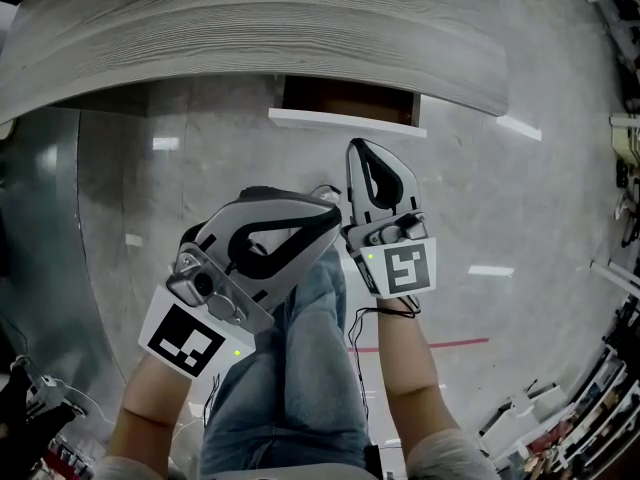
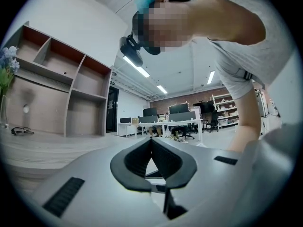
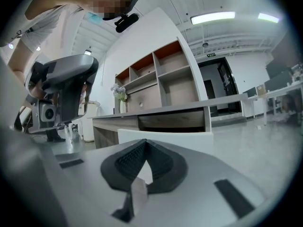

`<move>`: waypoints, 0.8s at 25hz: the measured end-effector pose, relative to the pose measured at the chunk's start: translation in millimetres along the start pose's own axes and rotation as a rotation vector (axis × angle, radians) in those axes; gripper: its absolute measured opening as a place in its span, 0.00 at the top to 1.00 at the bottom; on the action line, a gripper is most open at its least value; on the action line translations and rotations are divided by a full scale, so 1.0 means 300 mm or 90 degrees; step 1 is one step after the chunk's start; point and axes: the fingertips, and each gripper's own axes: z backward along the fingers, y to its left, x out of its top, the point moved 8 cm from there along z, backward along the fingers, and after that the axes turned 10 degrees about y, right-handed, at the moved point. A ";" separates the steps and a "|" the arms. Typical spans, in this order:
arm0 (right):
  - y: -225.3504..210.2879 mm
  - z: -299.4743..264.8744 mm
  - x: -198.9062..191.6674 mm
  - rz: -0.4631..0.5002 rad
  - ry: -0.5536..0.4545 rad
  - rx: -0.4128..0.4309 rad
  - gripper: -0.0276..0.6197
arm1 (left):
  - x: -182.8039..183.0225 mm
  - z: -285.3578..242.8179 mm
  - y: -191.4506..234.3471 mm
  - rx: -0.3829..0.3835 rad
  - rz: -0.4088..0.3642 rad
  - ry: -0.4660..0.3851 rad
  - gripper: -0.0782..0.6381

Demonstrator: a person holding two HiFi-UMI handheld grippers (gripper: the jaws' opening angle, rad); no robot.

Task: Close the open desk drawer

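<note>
The desk [image 1: 250,28] has a grey wood-grain top that curves across the top of the head view. Its drawer [image 1: 346,120] stands pulled out under the front edge, white front panel toward me. In the right gripper view the same drawer [image 3: 165,135] shows as a white panel just beyond the jaws. My right gripper [image 1: 362,148] is shut and empty, its tip a short way below the drawer front. My left gripper [image 1: 332,204] is shut and empty too, lying across my leg and pointing right, away from the drawer.
A shelf unit [image 3: 156,79] with open compartments stands on the desk, and a vase of flowers [image 3: 119,98] beside it. Polished grey floor [image 1: 500,188] lies around me. Racks with clutter [image 1: 590,398] line the right edge. Office desks and chairs [image 2: 170,122] fill the far room.
</note>
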 end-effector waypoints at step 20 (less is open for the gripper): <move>-0.003 -0.038 0.016 0.007 0.008 -0.009 0.95 | 0.006 -0.008 0.024 0.031 0.002 0.006 0.88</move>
